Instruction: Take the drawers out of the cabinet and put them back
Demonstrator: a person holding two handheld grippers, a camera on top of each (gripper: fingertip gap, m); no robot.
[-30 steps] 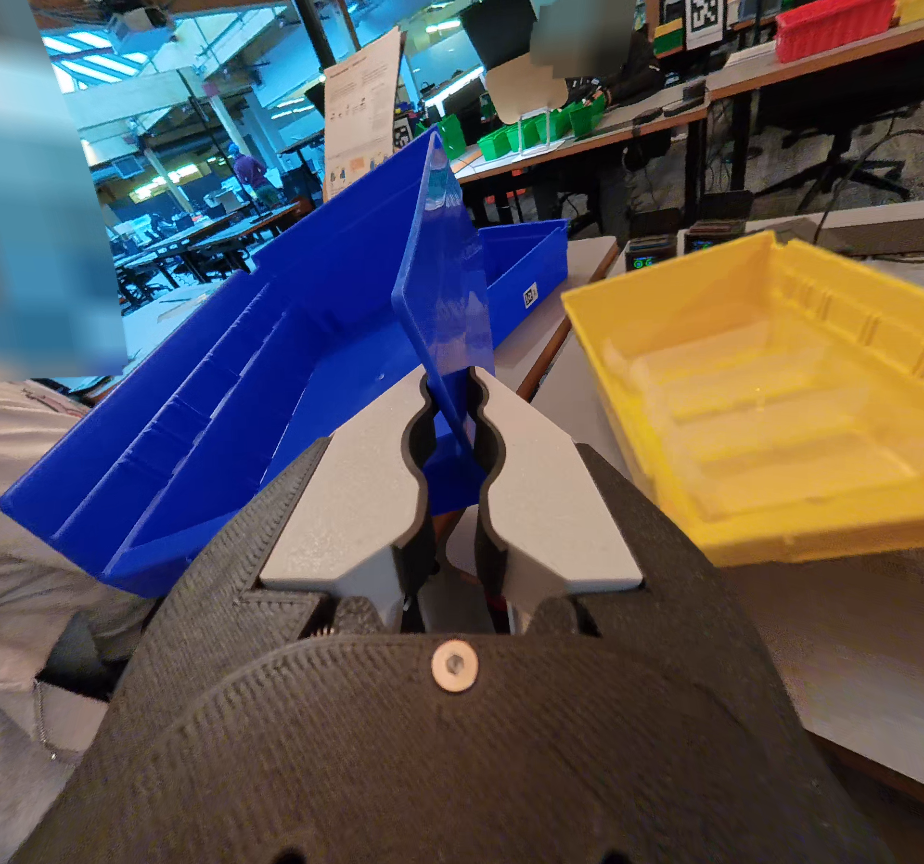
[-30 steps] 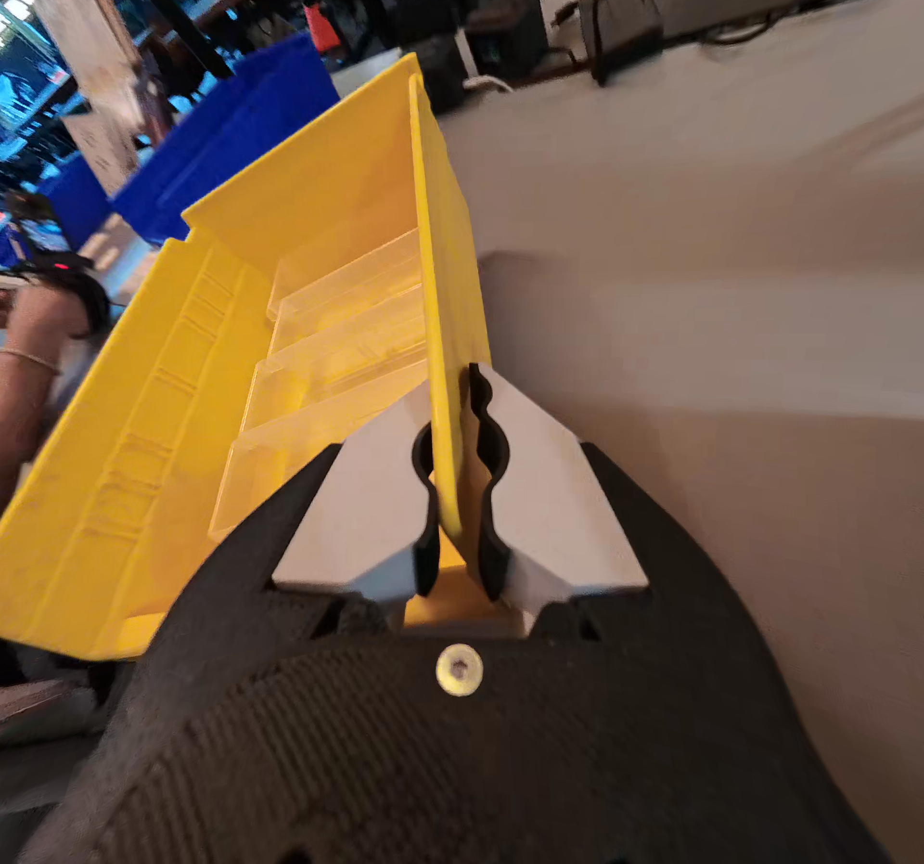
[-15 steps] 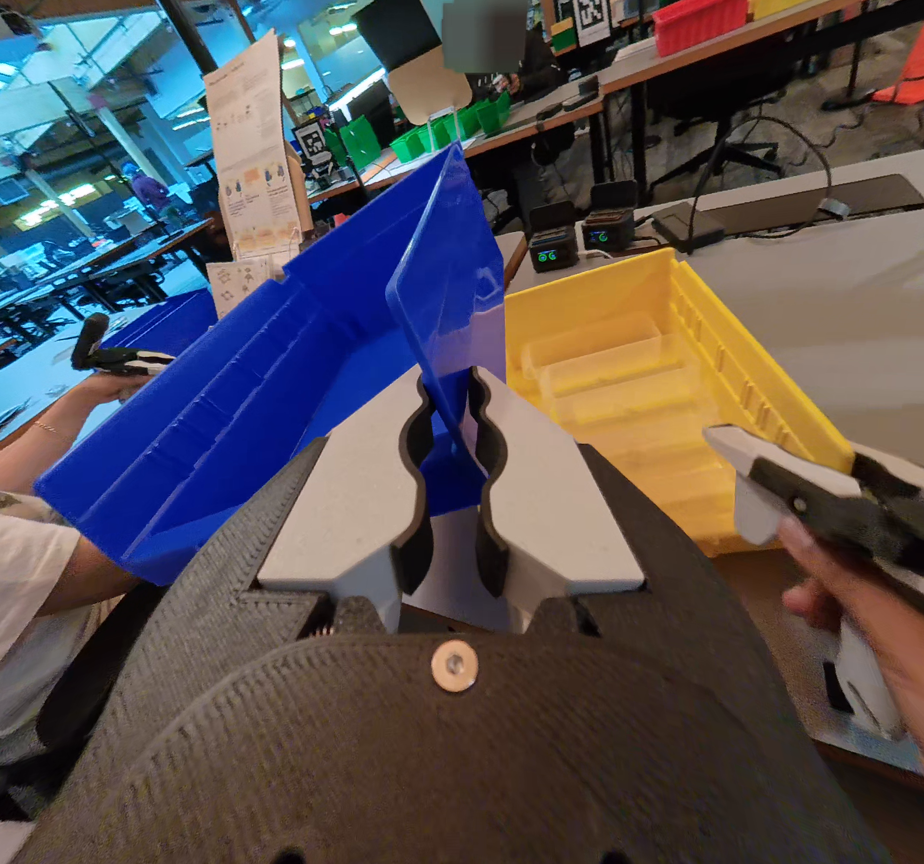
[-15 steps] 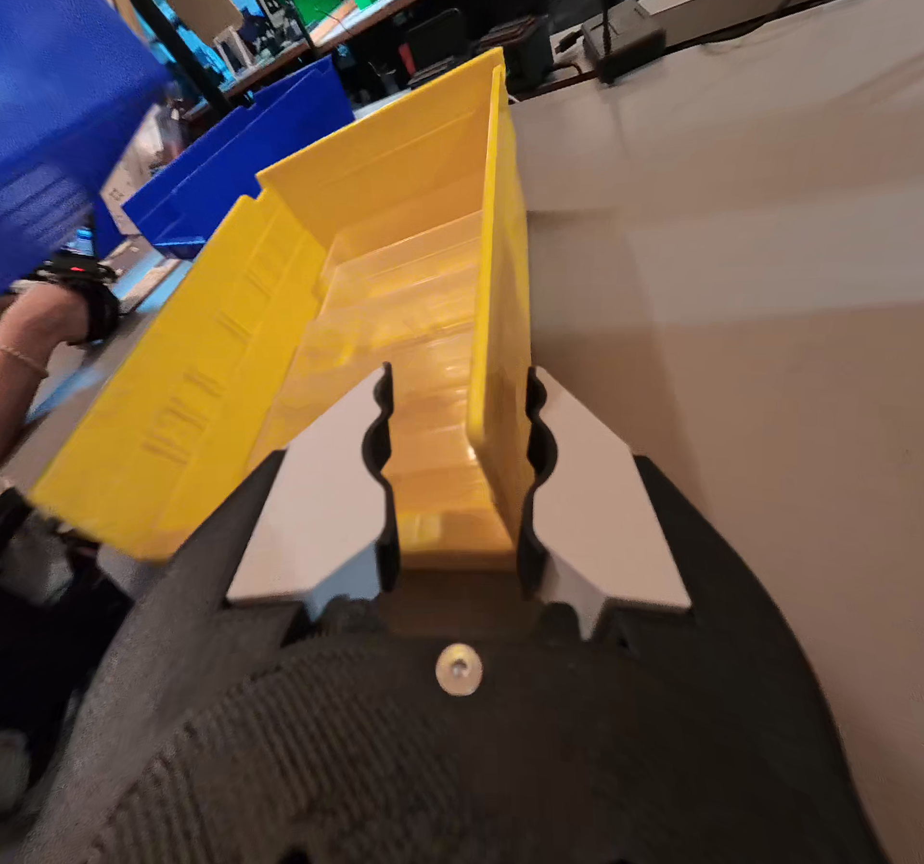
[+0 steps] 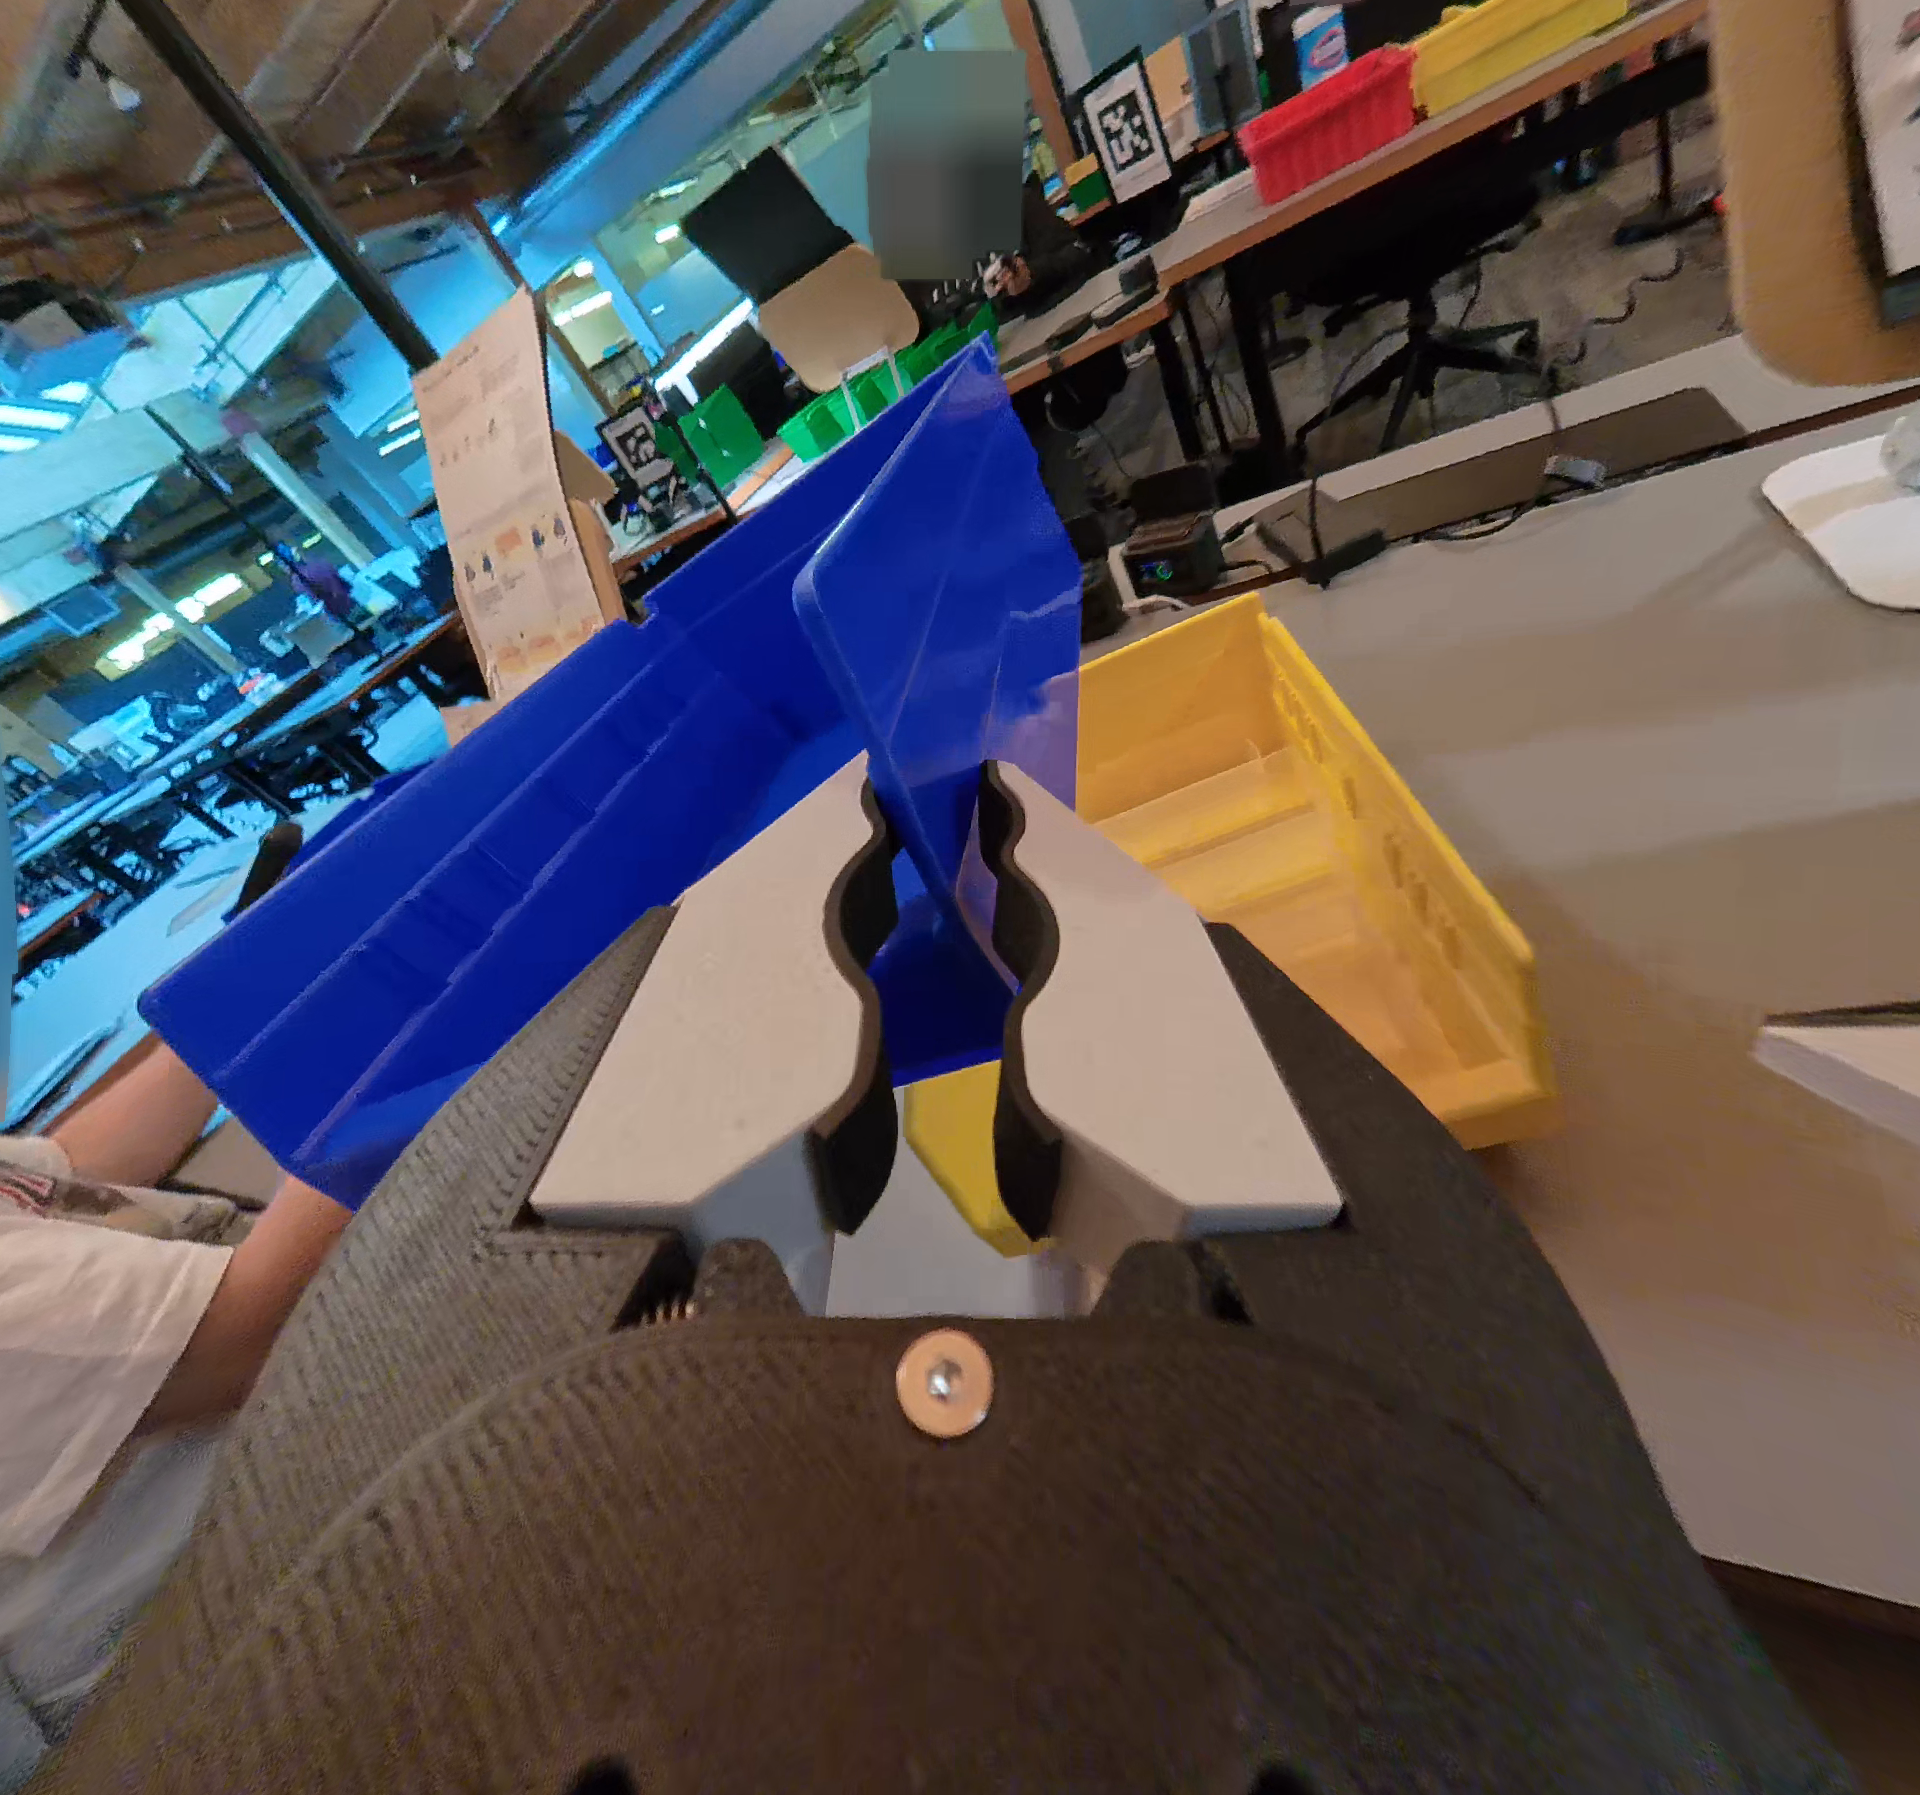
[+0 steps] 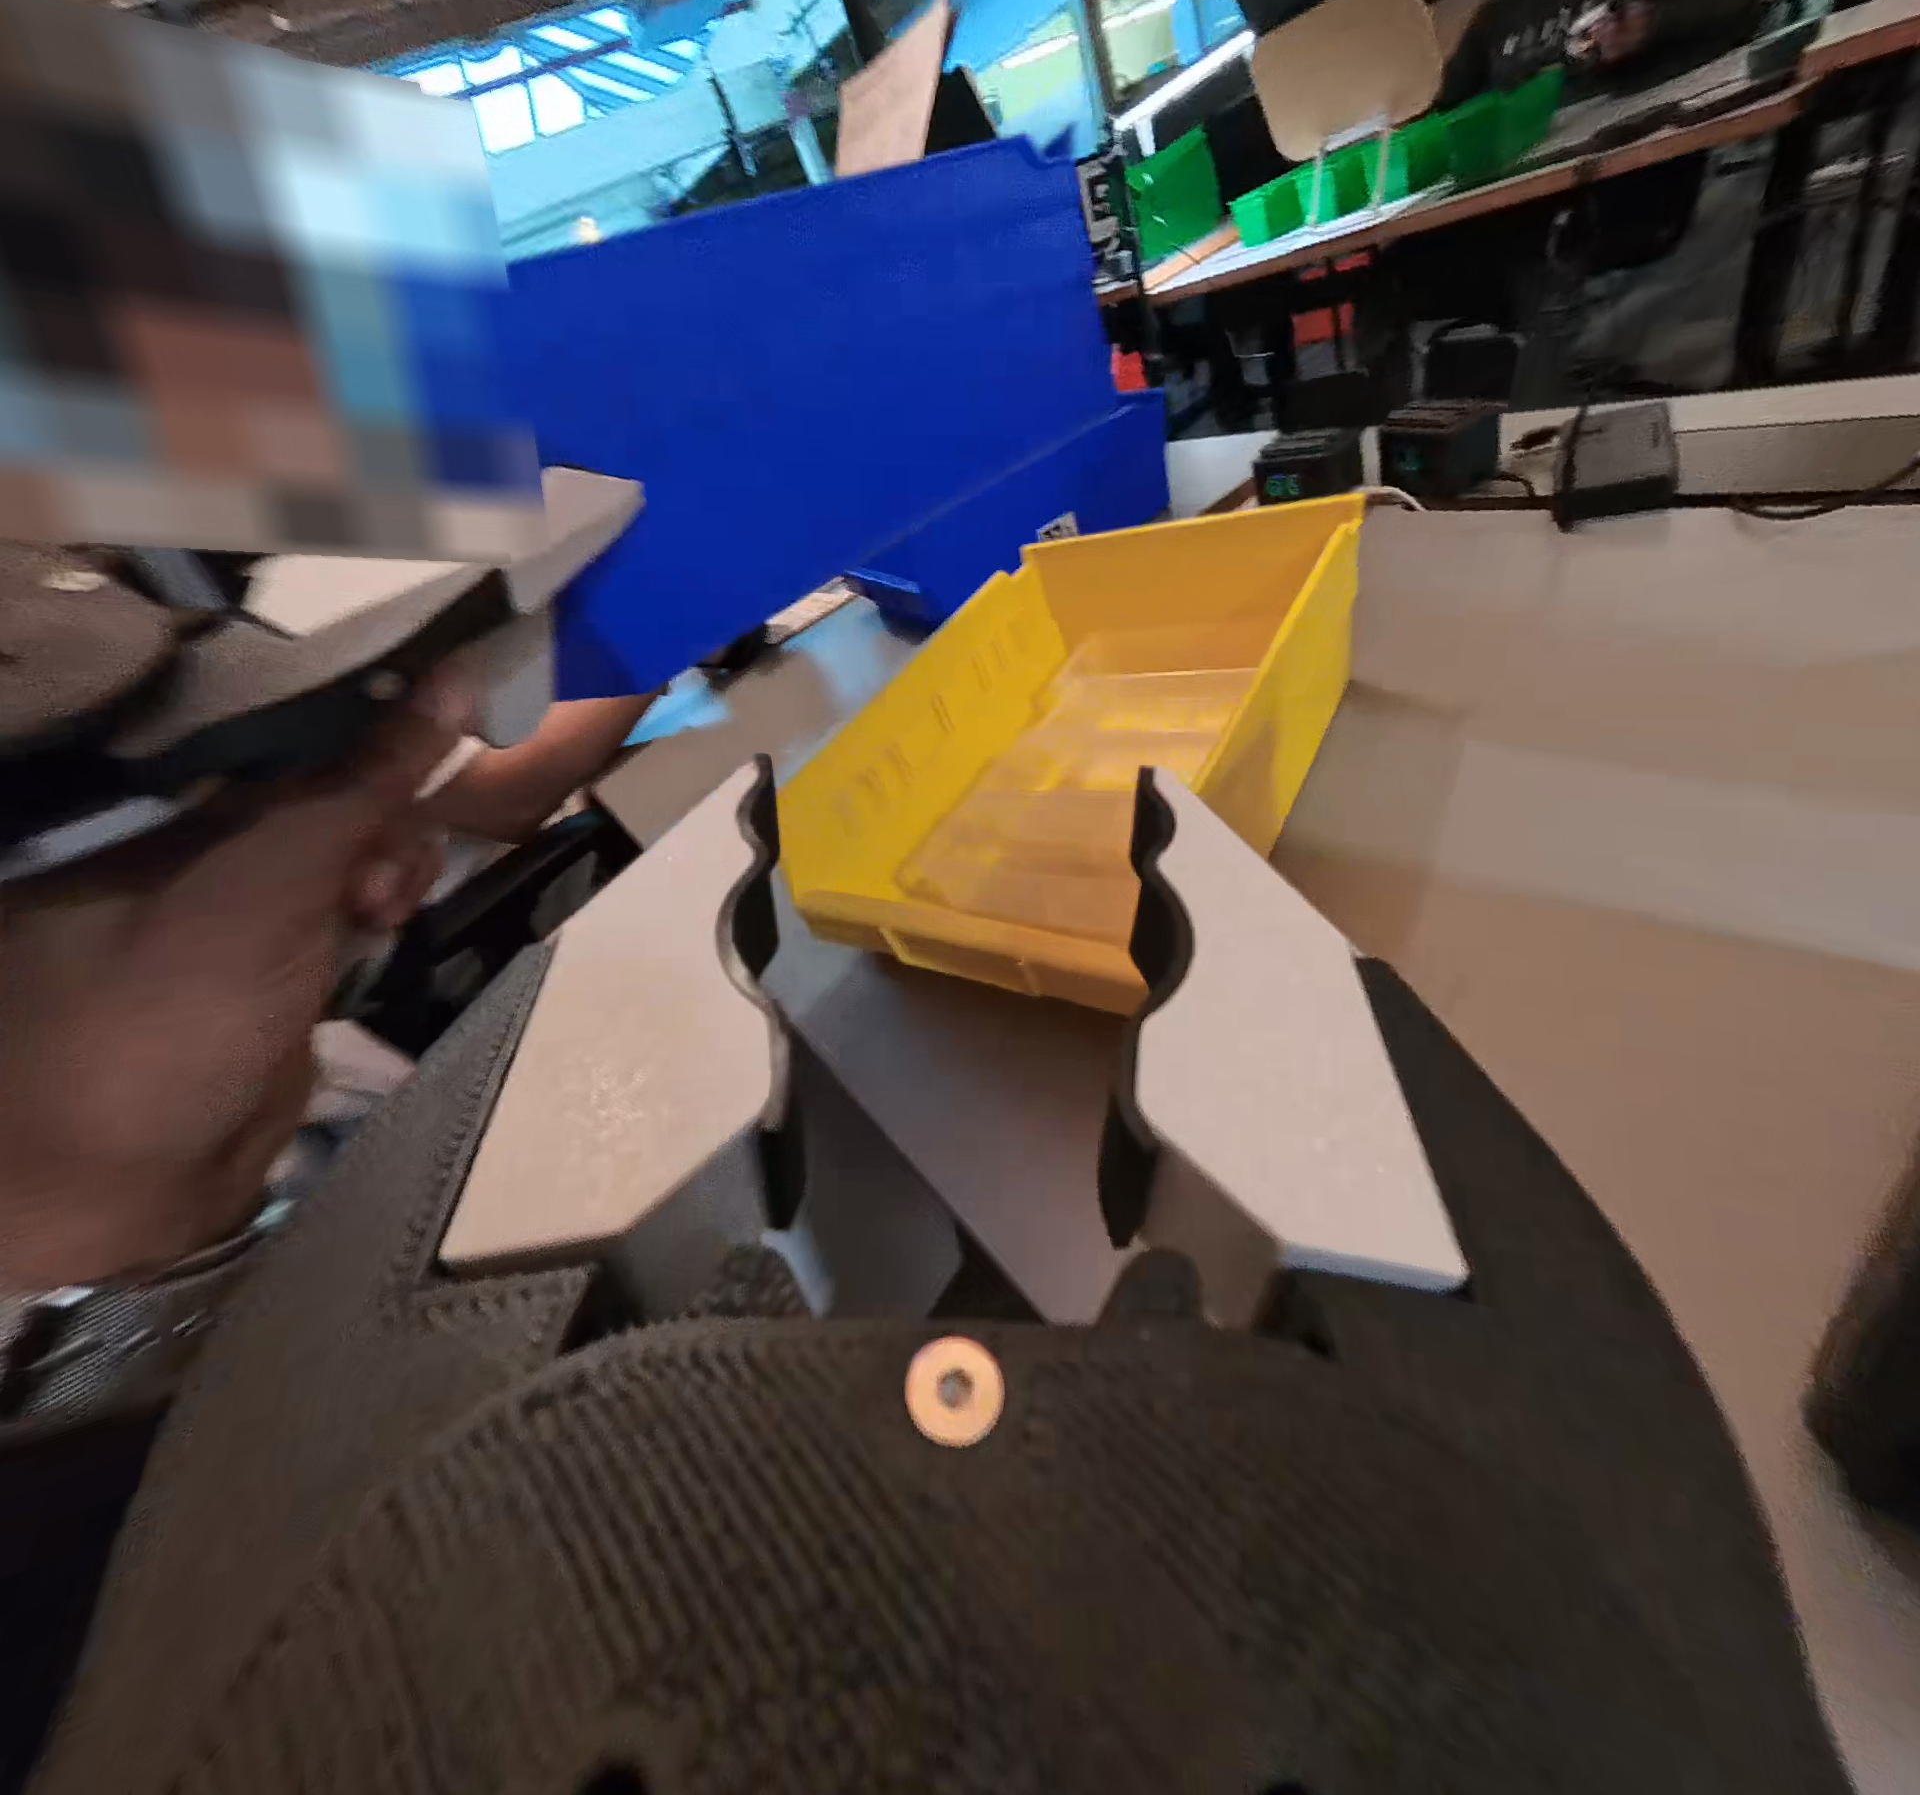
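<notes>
While gripped, 1 blue drawer (image 5: 582, 872), 1 yellow drawer (image 6: 1091, 737)

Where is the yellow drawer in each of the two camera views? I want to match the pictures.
Left wrist view: the yellow drawer lies on the grey table, right of centre, partly behind the blue drawer held in the left gripper.
Right wrist view: the yellow drawer is at centre, just beyond the open right gripper.
Shared landmark: the green bins on the far bench.
</notes>
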